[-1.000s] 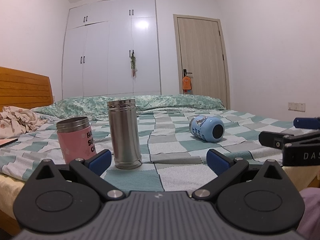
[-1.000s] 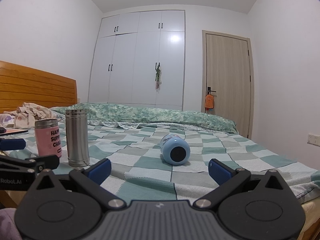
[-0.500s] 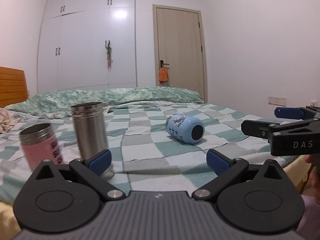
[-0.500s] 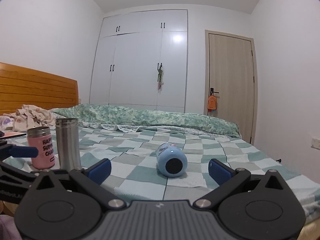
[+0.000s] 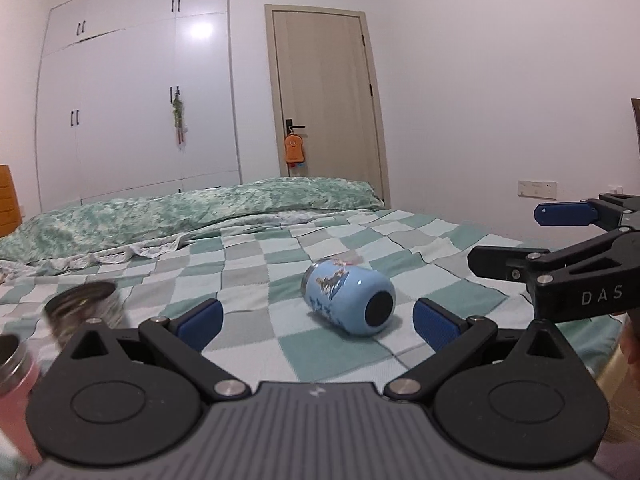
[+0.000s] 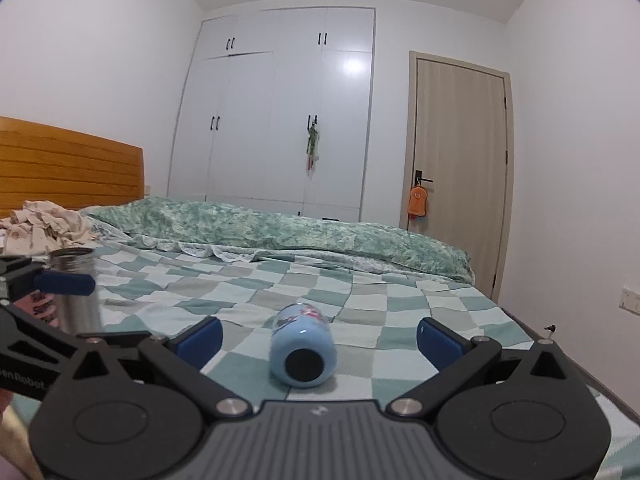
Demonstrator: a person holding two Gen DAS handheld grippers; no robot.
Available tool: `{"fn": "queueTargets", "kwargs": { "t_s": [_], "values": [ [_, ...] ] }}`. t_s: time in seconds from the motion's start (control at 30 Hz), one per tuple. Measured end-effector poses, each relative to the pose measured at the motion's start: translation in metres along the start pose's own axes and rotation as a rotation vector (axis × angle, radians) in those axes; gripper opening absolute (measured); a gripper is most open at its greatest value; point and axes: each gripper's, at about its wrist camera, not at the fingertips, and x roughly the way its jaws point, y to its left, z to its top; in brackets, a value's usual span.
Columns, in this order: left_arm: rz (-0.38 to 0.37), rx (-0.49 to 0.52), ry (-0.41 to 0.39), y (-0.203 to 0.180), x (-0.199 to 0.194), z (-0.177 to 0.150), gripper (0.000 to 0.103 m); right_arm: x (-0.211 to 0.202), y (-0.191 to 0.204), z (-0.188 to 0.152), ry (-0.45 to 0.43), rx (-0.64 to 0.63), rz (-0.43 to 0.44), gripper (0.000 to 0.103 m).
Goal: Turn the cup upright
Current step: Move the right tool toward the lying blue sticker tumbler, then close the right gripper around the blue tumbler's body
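A light blue cup (image 5: 347,299) with a printed pattern lies on its side on the checked bedspread, its dark base facing me; it also shows in the right wrist view (image 6: 303,353). My left gripper (image 5: 316,322) is open and empty, just short of the cup, which sits between the fingertips and closer to the right one. My right gripper (image 6: 320,336) is open and empty, with the cup lying between its fingertips a little beyond them. The right gripper's fingers (image 5: 560,214) show at the right edge of the left wrist view.
A steel flask (image 6: 76,292) and a pink cup (image 5: 14,376) stand upright at the left on the bed (image 6: 400,304). A rumpled green quilt (image 6: 280,232) lies at the back, clothes (image 6: 44,228) by the wooden headboard (image 6: 68,168). Wardrobe and door stand behind.
Both grippers have moved closer to the blue cup. The left view has swung right, so the flask and pink cup have slid to its left edge.
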Motion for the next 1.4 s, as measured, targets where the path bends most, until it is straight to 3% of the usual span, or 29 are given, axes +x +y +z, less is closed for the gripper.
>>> {"fn": "queueTargets", "kwargs": {
  "t_s": [0.53, 0.93, 1.4],
  "values": [
    [-0.071, 0.06, 0.102, 0.019, 0.1, 0.013, 0.103, 0.117, -0.028, 0.02, 0.178, 0.02, 0.072, 0.103],
    [-0.112, 0.1, 0.2, 0.052, 0.158, 0.005, 0.103, 0.22, -0.012, 0.019, 0.363, 0.054, 0.143, 0.103],
    [-0.273, 0.234, 0.254, 0.087, 0.215, -0.003, 0.103, 0.275, 0.002, 0.002, 0.5, 0.069, 0.13, 0.103]
  ]
}}
